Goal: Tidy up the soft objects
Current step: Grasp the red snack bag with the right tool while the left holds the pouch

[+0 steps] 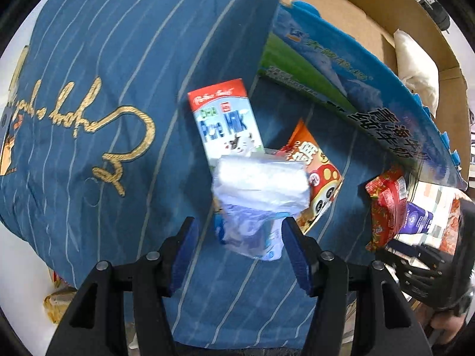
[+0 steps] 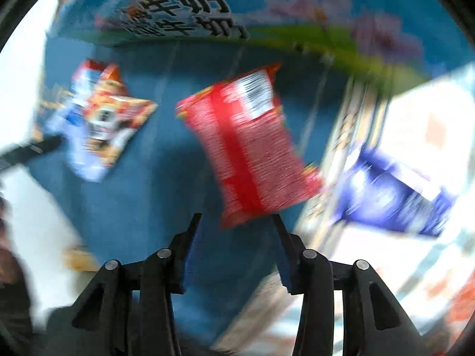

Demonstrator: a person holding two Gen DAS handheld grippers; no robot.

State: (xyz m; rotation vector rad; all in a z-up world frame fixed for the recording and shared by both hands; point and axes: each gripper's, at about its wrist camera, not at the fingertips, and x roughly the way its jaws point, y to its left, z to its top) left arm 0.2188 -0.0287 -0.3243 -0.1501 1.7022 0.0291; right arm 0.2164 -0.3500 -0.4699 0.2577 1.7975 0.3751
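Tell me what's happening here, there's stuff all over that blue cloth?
A person is working with two handheld grippers over a blue striped cloth strewn with packets and cartons. The left gripper is open around a clear plastic-wrapped packet; its pads don't visibly press on it. The packet overlaps a Pure Milk carton and an orange panda snack bag. The right gripper hangs by the lower end of a red snack packet; that view is blurred, so a grip isn't clear. A large blue milk box lies alongside.

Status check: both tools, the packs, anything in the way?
Left tool open around tissue pack. Right tool at red snack bag, grip unclear. Milk carton close behind.
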